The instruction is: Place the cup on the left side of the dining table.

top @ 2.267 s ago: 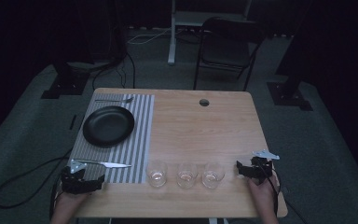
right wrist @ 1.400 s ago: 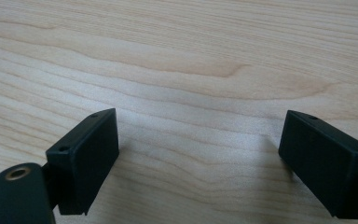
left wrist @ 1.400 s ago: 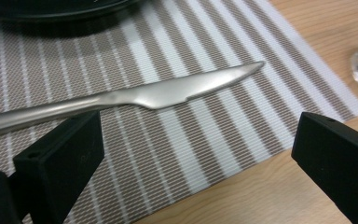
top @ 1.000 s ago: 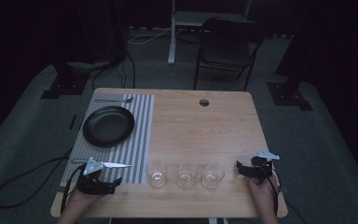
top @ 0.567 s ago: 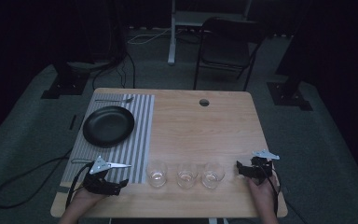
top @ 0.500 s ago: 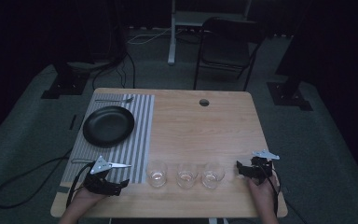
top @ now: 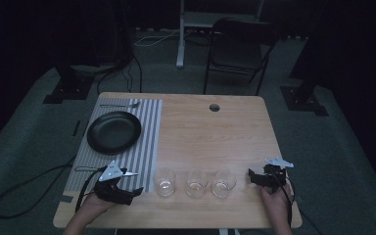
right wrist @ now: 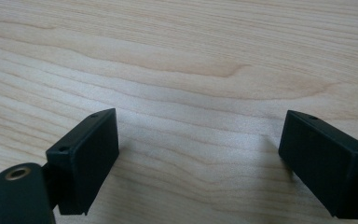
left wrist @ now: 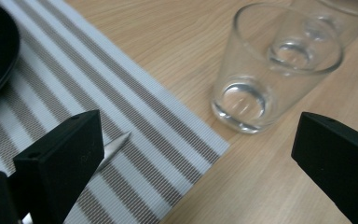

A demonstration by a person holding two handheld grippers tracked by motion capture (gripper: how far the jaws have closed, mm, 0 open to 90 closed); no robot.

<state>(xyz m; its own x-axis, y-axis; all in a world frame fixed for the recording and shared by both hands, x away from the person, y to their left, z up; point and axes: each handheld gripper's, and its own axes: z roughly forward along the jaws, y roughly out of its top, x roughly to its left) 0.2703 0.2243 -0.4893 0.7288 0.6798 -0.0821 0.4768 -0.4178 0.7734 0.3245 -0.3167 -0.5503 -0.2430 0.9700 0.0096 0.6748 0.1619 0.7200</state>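
Three clear glasses stand in a row near the table's front edge: left glass (top: 164,181), middle glass (top: 196,183), right glass (top: 223,183). My left gripper (top: 135,191) hovers over the near end of the striped placemat (top: 144,147), open, jaws pointing at the left glass (left wrist: 272,70) with nothing between them. A knife (top: 84,169) lies across the mat; its tip (left wrist: 116,143) shows beside my left jaw. My right gripper (top: 252,176) rests open on bare wood, right of the glasses, holding nothing (right wrist: 200,135).
A black plate (top: 114,131) sits on the placemat, with a fork (top: 120,105) at the mat's far end. The table has a round cable hole (top: 214,107) at the back. A folding chair (top: 240,49) stands beyond the table. Cables trail on the floor at left.
My left gripper has moved right along the front edge, from the mat's left corner toward the left glass, and risen a little. The right gripper has stayed put.
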